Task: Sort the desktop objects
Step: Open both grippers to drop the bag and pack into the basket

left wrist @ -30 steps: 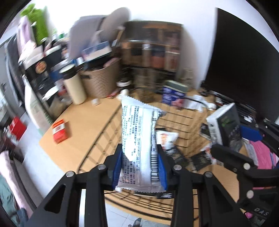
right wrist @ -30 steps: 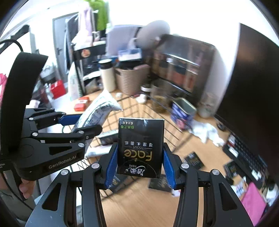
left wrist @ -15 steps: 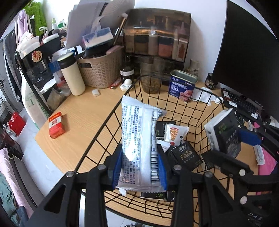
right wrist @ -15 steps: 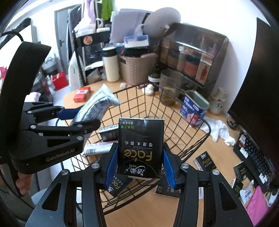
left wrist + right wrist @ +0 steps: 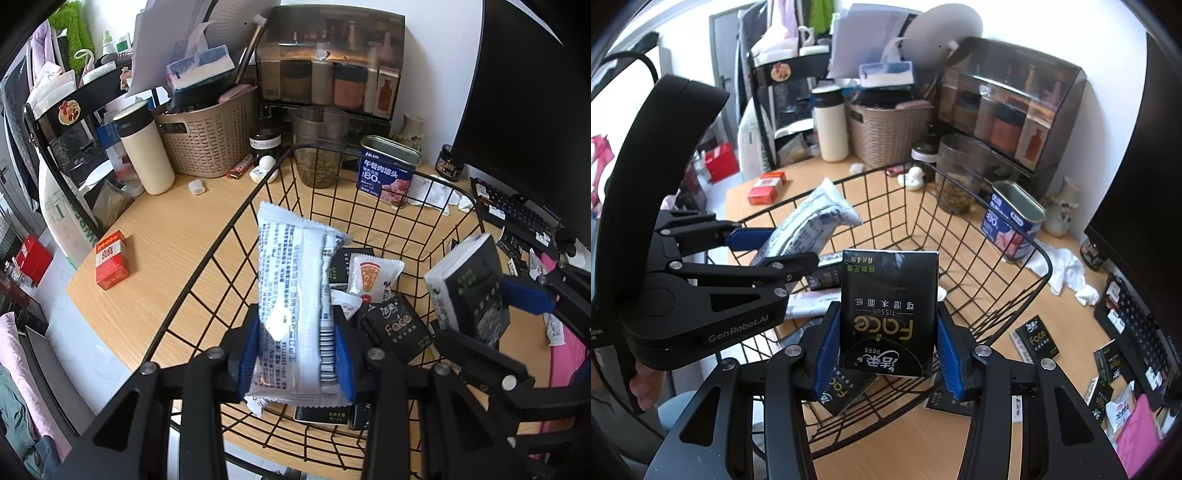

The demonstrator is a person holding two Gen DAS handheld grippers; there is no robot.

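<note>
My left gripper point(image 5: 295, 358) is shut on a white snack packet point(image 5: 291, 295) with blue print, held upright over the black wire basket point(image 5: 229, 236). My right gripper point(image 5: 882, 350) is shut on a black Face tissue pack point(image 5: 888, 306), also over the basket point(image 5: 1043, 254). Each gripper shows in the other's view: the right one with its tissue pack point(image 5: 469, 284) at the right, the left one with the packet point(image 5: 809, 225) at the left. In the basket lie another black tissue pack point(image 5: 399, 326), a pizza-print sachet point(image 5: 373, 273) and other small packets.
On the wooden desk stand a red box point(image 5: 110, 260), a cream flask point(image 5: 146, 147), a woven basket point(image 5: 210, 140), a glass jar point(image 5: 319, 147) and a blue tin point(image 5: 388, 170). Loose black tissue packs point(image 5: 1036, 338) and a keyboard point(image 5: 1137, 332) lie to the right.
Both grippers have sunk toward the basket with their loads still gripped; the basket now looks nearer and larger in both views.
</note>
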